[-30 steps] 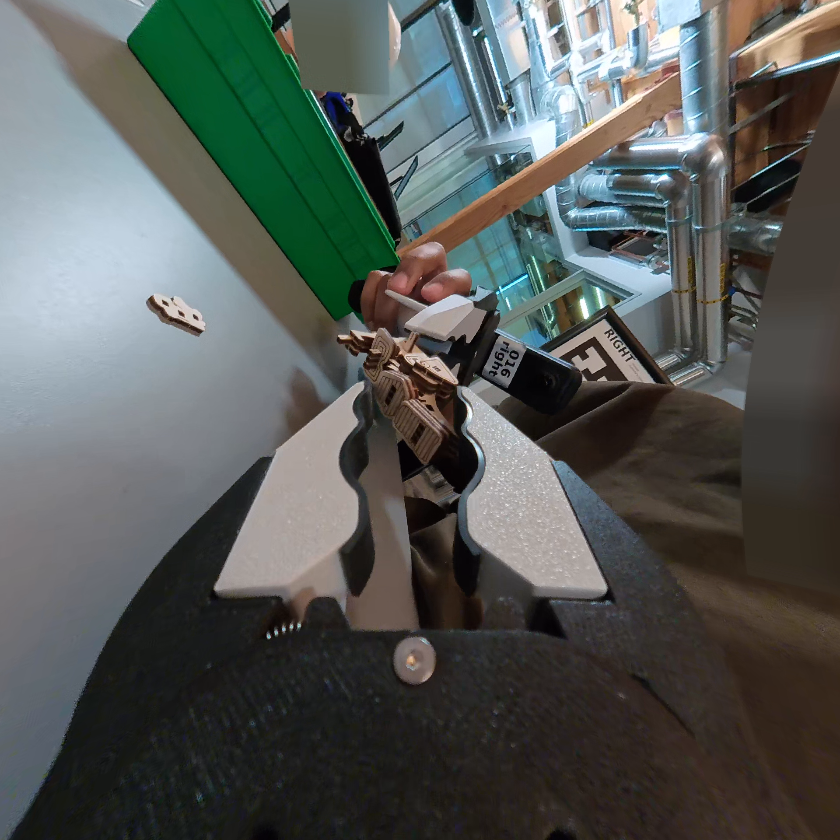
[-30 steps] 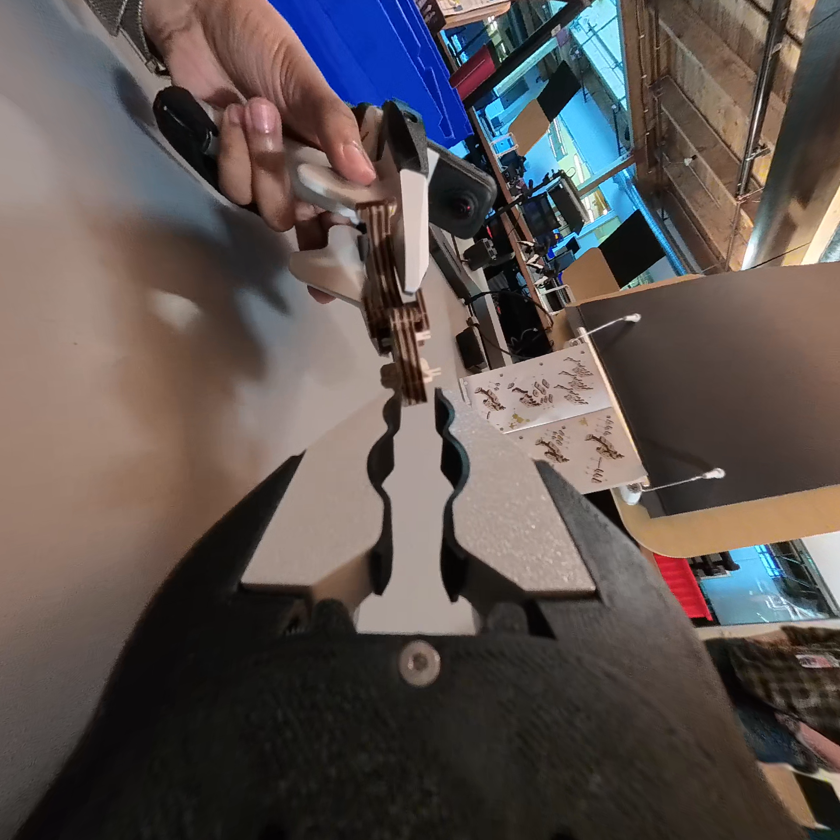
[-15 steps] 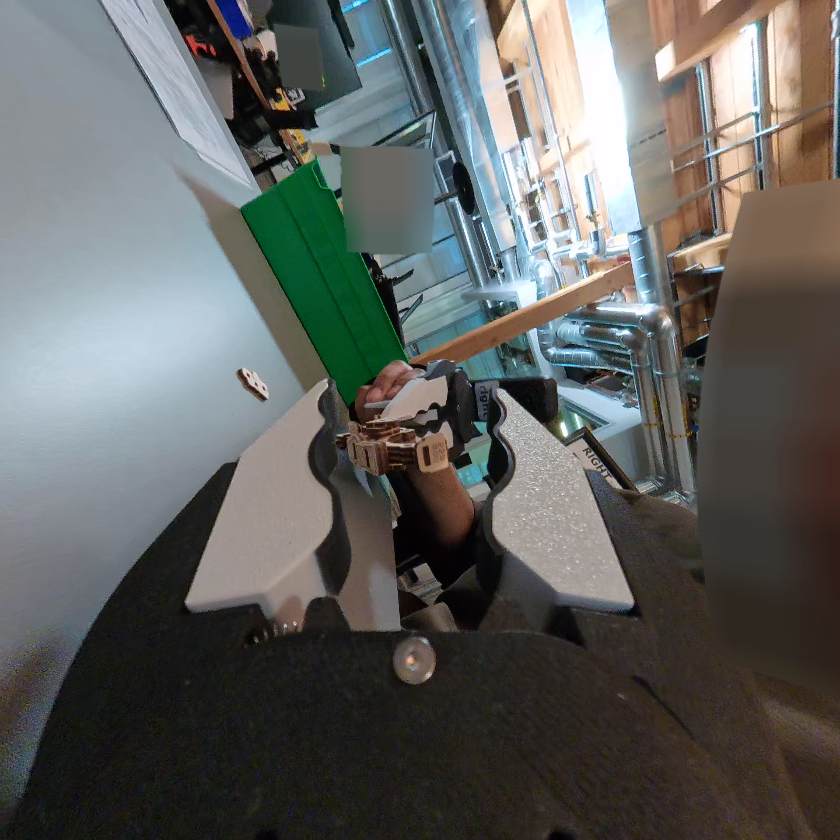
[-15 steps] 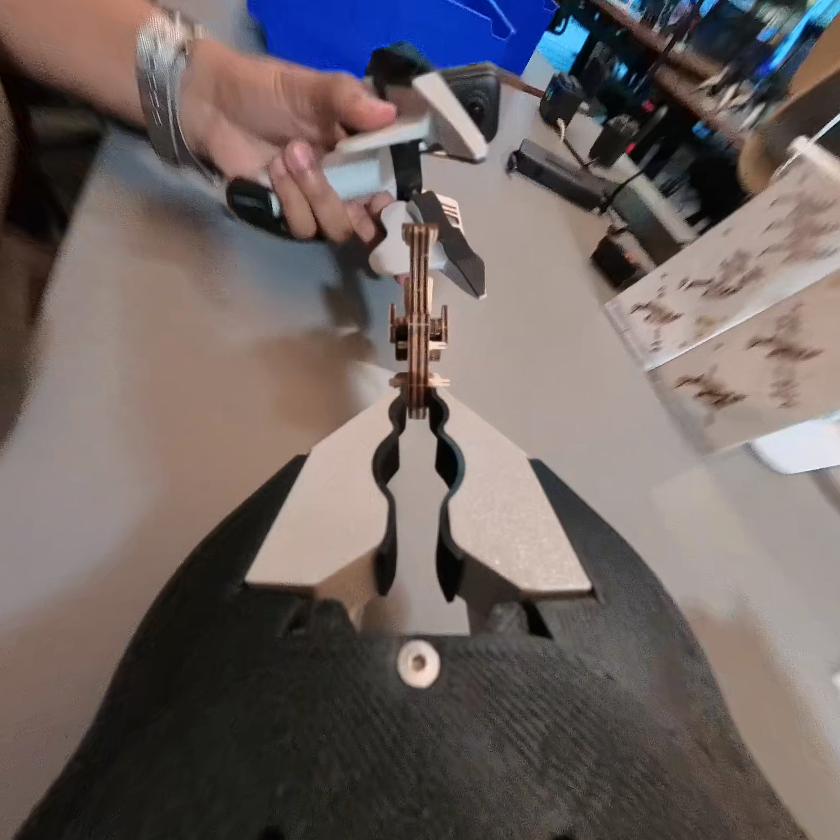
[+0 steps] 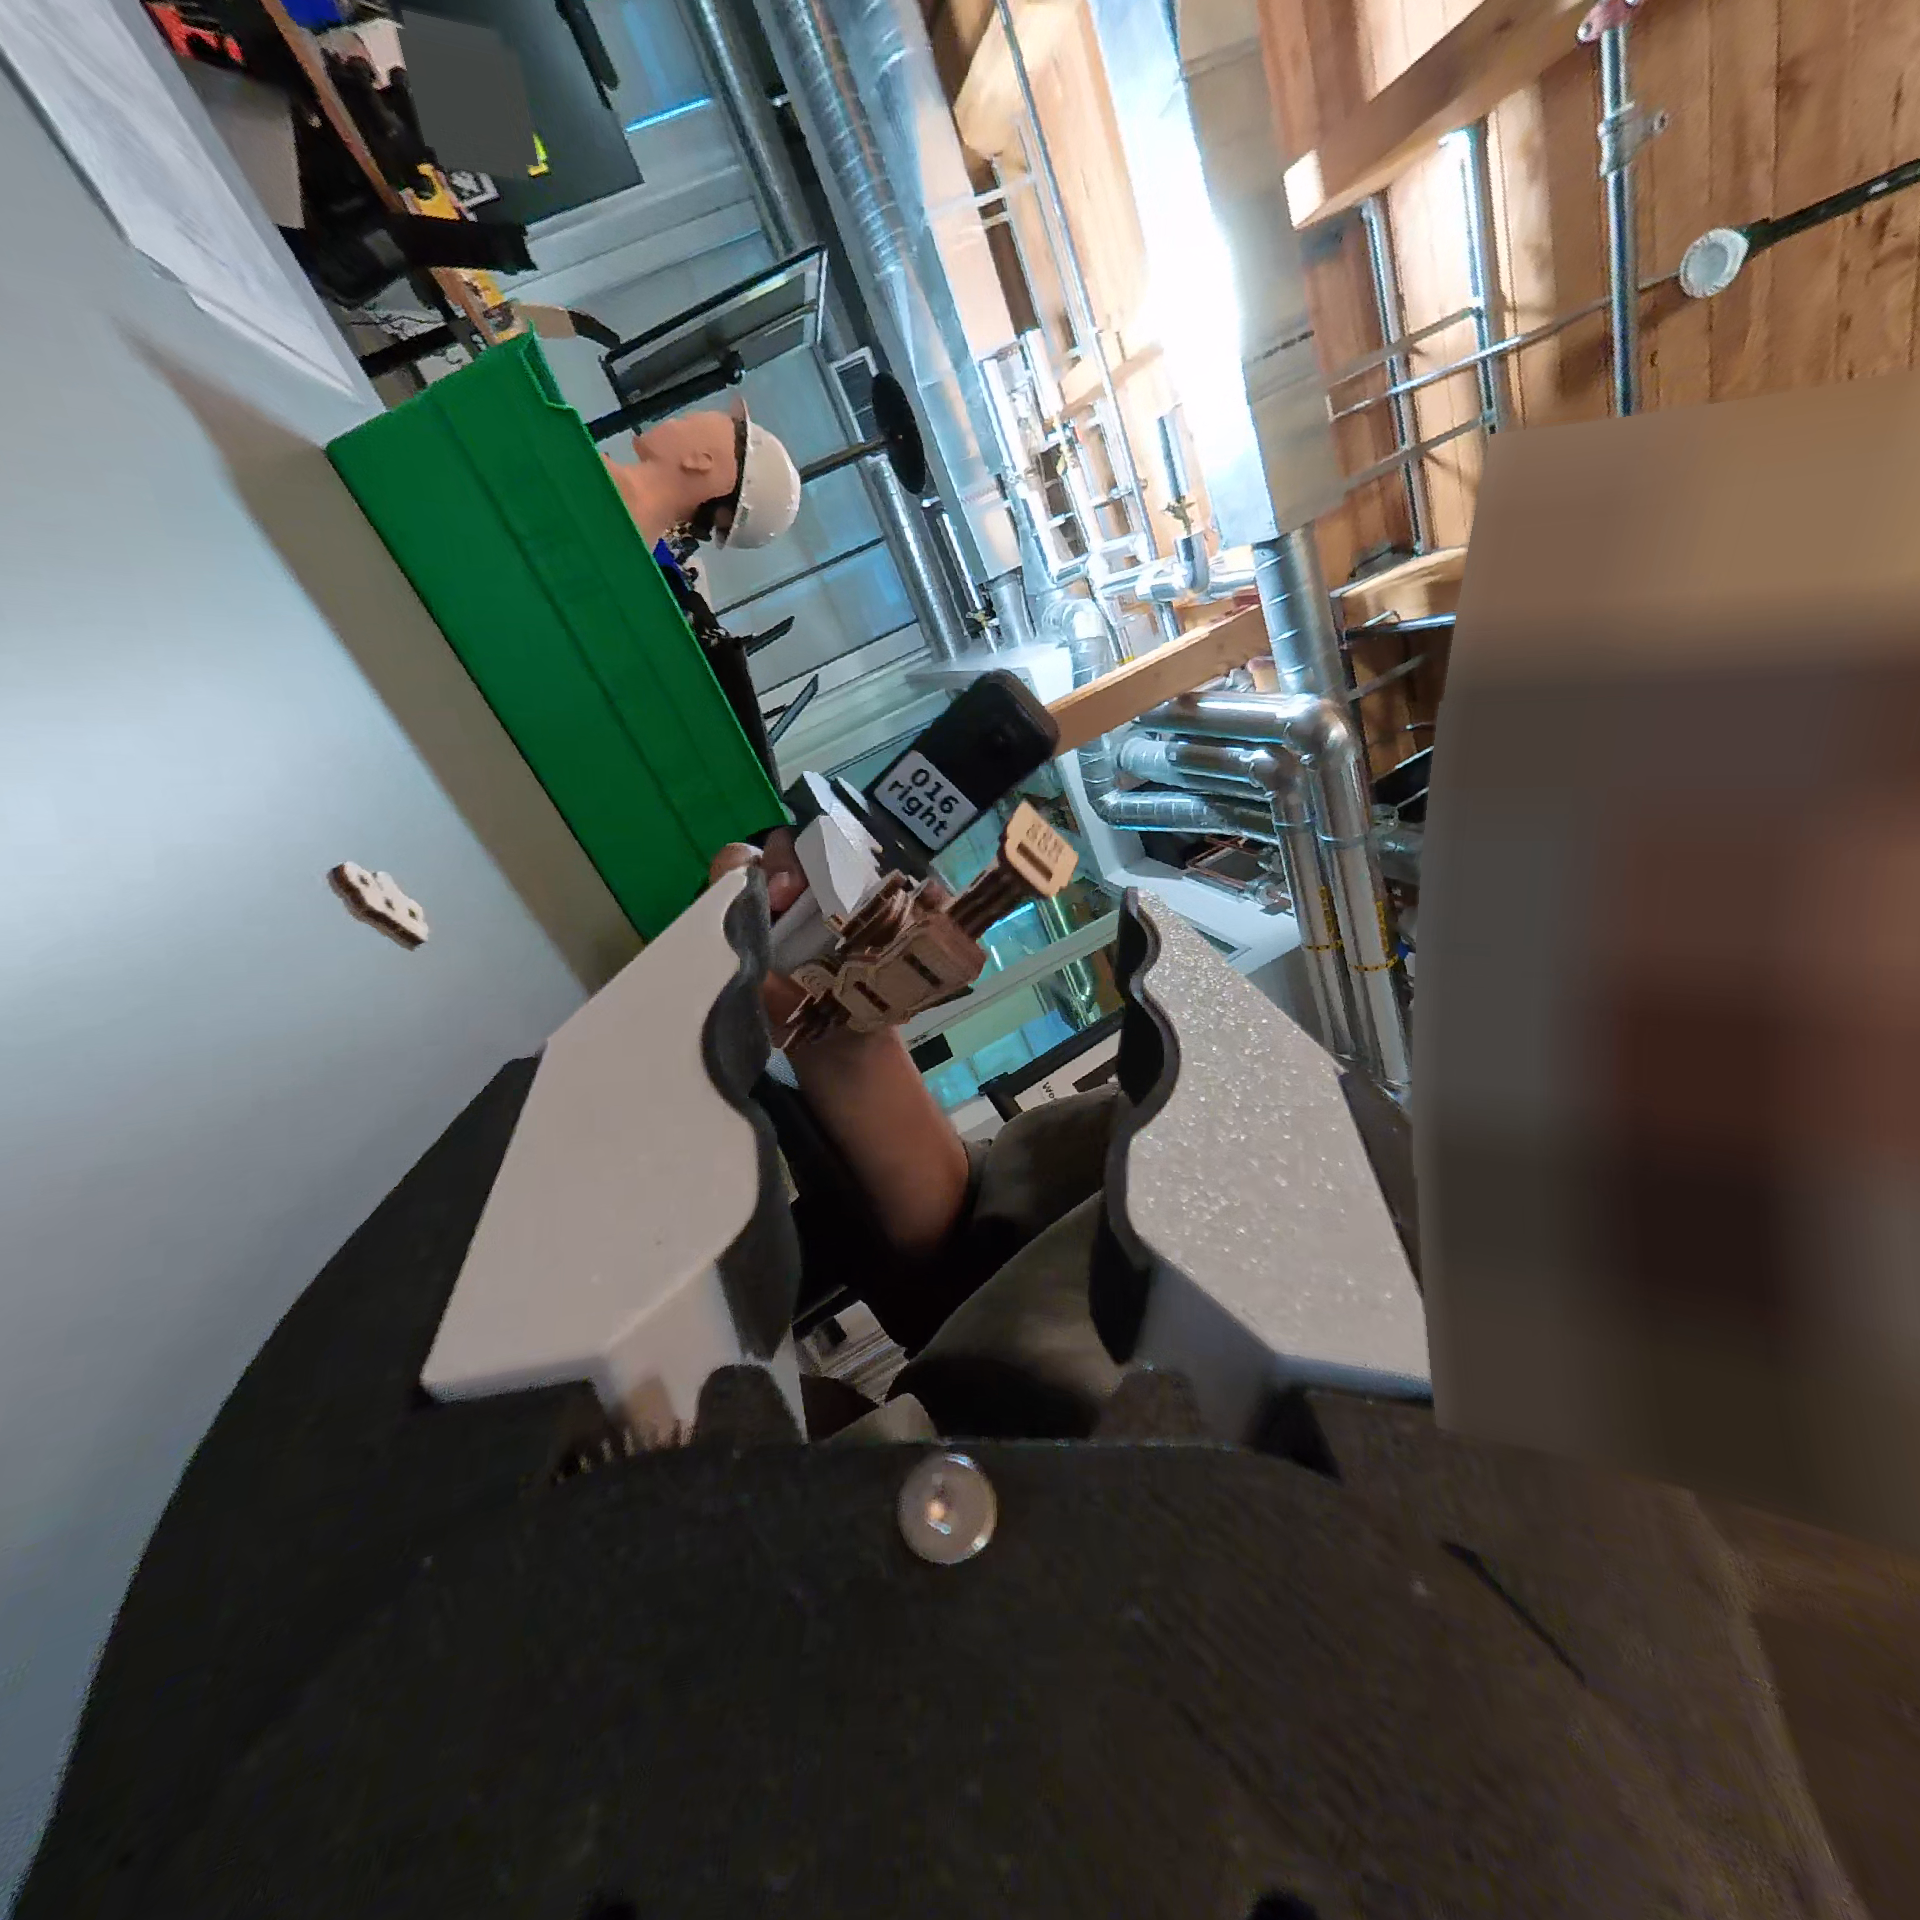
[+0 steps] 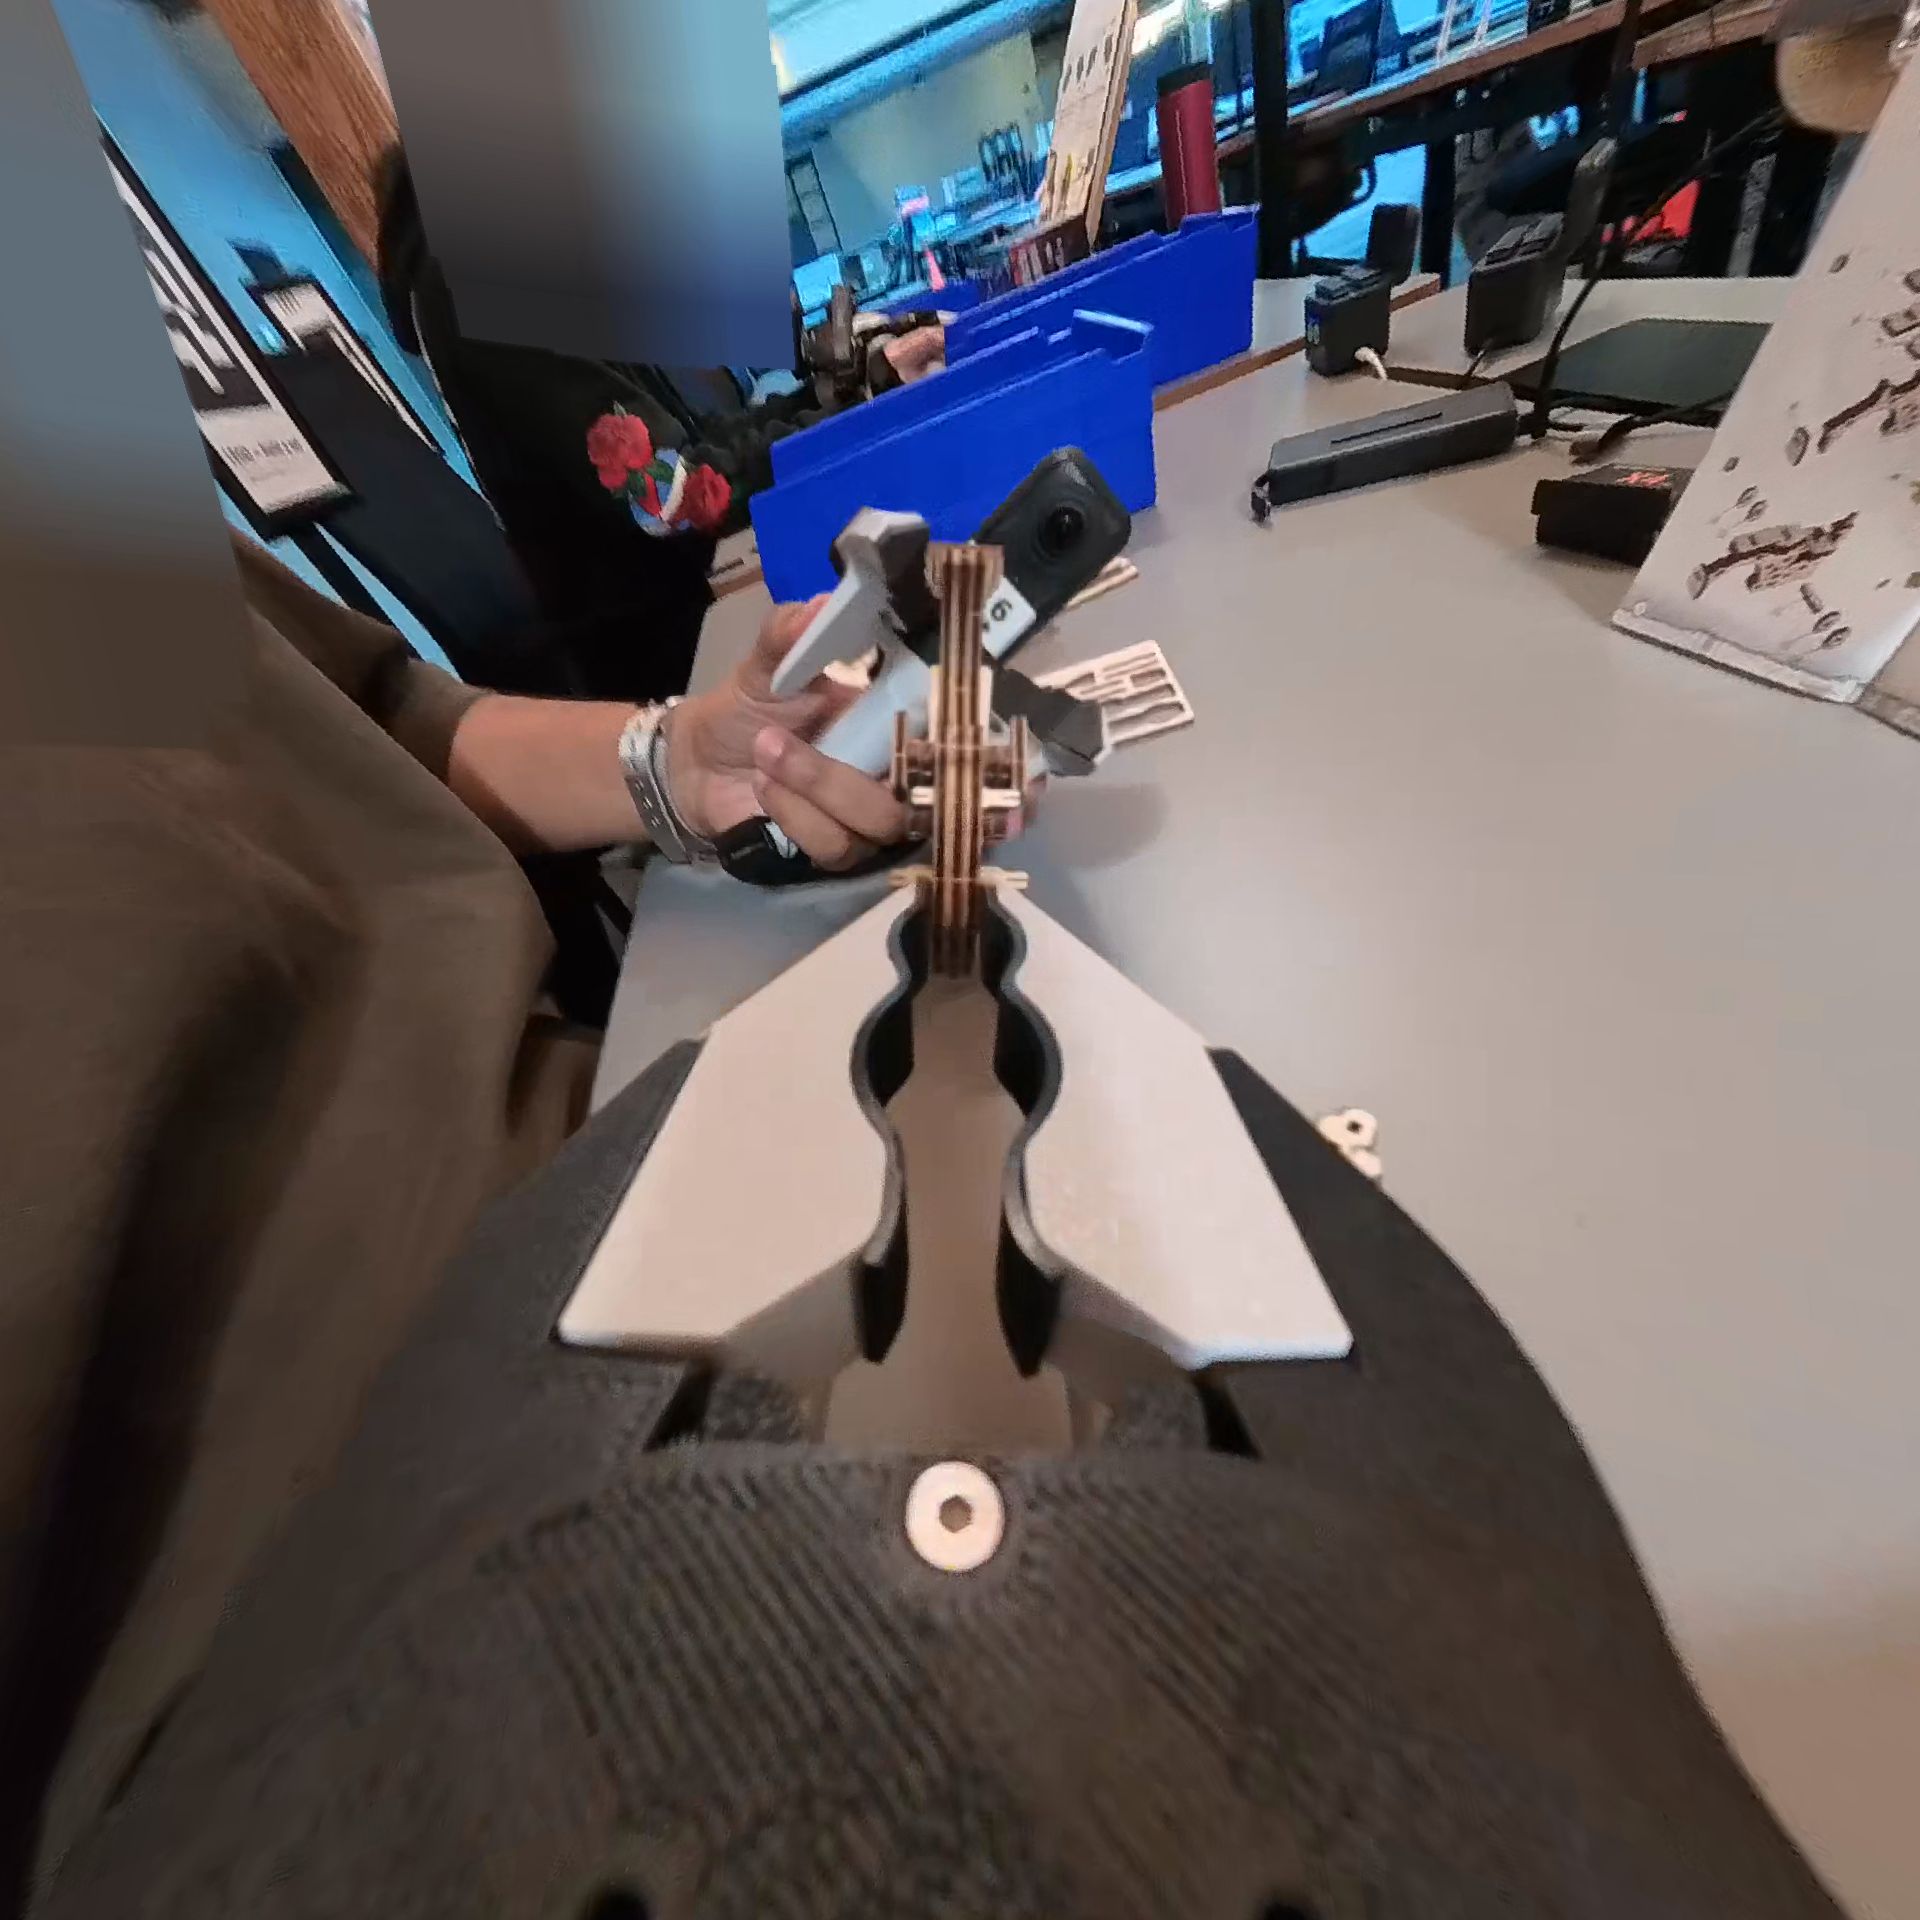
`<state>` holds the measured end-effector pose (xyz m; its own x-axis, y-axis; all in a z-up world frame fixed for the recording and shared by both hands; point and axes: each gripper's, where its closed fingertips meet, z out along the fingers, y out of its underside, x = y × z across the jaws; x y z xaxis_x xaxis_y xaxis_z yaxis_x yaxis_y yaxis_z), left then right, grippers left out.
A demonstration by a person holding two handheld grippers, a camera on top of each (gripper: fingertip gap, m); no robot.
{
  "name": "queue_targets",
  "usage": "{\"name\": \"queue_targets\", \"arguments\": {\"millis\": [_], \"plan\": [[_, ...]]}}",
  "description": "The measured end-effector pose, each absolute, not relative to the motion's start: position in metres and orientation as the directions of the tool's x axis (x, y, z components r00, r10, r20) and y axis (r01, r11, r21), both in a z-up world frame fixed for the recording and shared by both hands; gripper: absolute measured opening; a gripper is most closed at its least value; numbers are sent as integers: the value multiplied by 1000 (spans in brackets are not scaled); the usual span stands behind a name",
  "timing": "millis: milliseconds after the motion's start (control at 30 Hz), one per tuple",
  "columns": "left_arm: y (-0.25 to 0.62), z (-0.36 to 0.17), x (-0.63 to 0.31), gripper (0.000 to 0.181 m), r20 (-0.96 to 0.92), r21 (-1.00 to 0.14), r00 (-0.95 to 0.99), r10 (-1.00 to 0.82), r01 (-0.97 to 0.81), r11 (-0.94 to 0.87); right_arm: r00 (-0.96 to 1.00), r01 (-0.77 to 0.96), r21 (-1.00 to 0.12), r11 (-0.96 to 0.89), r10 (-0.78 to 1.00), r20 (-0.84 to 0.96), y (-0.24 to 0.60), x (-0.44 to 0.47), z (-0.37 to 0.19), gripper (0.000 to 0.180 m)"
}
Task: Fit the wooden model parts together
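Note:
My right gripper (image 6: 956,912) is shut on the lower end of the wooden model (image 6: 958,717), a stack of layered plywood pieces standing straight up from the fingertips above the grey table (image 6: 1455,935). My left gripper (image 5: 935,914) is open and empty. In the left wrist view the model (image 5: 894,971) hangs just beyond my open fingers, held by the right gripper's white fingers (image 5: 831,862). In the right wrist view the left gripper's open fingers (image 6: 847,613) sit behind the model, apart from it. A person's hand (image 6: 790,758) holds that gripper.
A small loose wooden piece (image 5: 379,906) lies on the table near a green bin (image 5: 551,644). Blue bins (image 6: 966,447), a wooden parts sheet (image 6: 1127,686), an instruction sheet (image 6: 1808,499), black devices (image 6: 1382,447) and another small piece (image 6: 1351,1132) are on the table. The grippers' ends are close to 7 cm from one another.
My left gripper opened, let go of the model and drew back. My right gripper kept hold of the model and swung round so it stands upright.

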<state>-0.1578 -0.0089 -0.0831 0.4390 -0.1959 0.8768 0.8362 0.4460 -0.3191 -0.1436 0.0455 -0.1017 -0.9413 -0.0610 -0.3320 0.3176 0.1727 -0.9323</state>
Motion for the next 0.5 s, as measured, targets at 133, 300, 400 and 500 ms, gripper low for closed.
{"name": "queue_targets", "arguments": {"millis": [133, 300, 400, 500], "plan": [[-5, -80, -154, 67, 868, -320, 444, -221, 842, 434, -886, 452, -888, 83, -79, -458, 49, -152, -89, 8], [8, -83, -145, 65, 871, -348, 444, -210, 859, 374, -818, 565, -825, 20, -116, -563, 50, -158, -81, 7], [18, -88, -141, 61, 873, -380, 455, -176, 861, 338, -812, 575, -818, 9, -111, -572, 47, -157, -80, 7], [28, -92, -136, 59, 871, -414, 471, -142, 858, 303, -781, 621, -783, -25, -109, -615, 42, -158, -79, 7]]}}
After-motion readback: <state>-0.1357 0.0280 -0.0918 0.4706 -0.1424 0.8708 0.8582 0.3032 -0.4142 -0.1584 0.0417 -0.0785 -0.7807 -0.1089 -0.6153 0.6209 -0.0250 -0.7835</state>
